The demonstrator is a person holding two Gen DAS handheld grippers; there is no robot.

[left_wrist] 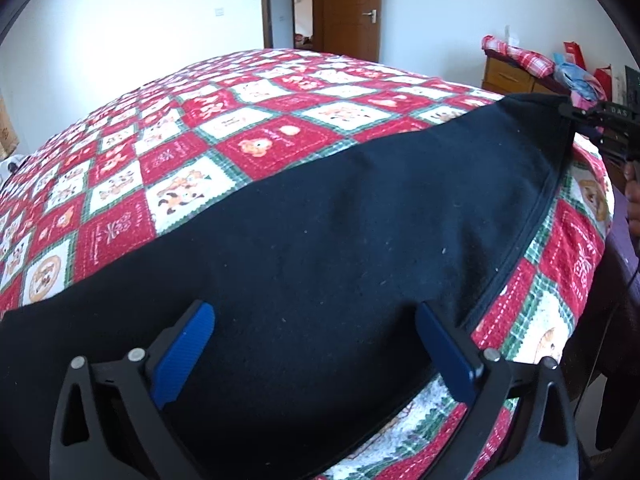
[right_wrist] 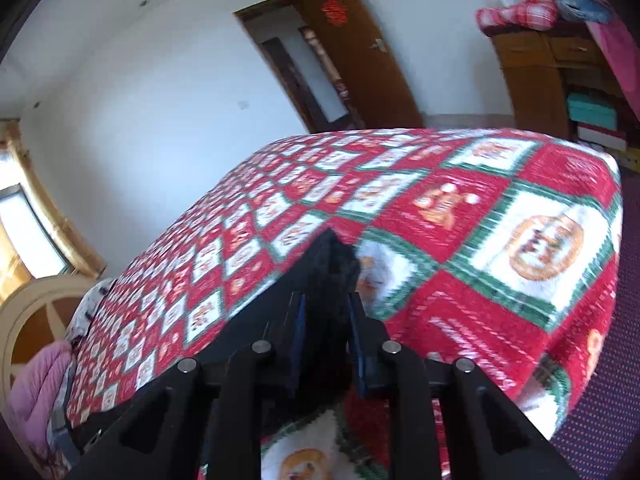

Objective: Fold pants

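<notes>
Black pants [left_wrist: 340, 220] lie stretched across a bed covered by a red, white and green patchwork quilt [left_wrist: 248, 128]. My left gripper [left_wrist: 314, 344] hovers over the near part of the pants, its blue pads [left_wrist: 184, 356] wide apart and holding nothing. At the far right my right gripper [left_wrist: 576, 114] pinches one corner of the pants, which rises to a point. In the right wrist view the right gripper [right_wrist: 328, 300] has its pads close together with a peak of the black pants [right_wrist: 332, 256] clamped between them, above the quilt [right_wrist: 480, 220].
The bed's edge drops off at the right to a dark dotted carpet [right_wrist: 600, 420]. A person's hand [left_wrist: 632, 196] holds the right gripper. A wooden dresser [left_wrist: 508, 76] with plaid bedding stands behind, near a brown door [left_wrist: 348, 8]. Pink bedding [right_wrist: 36, 392] lies at the left.
</notes>
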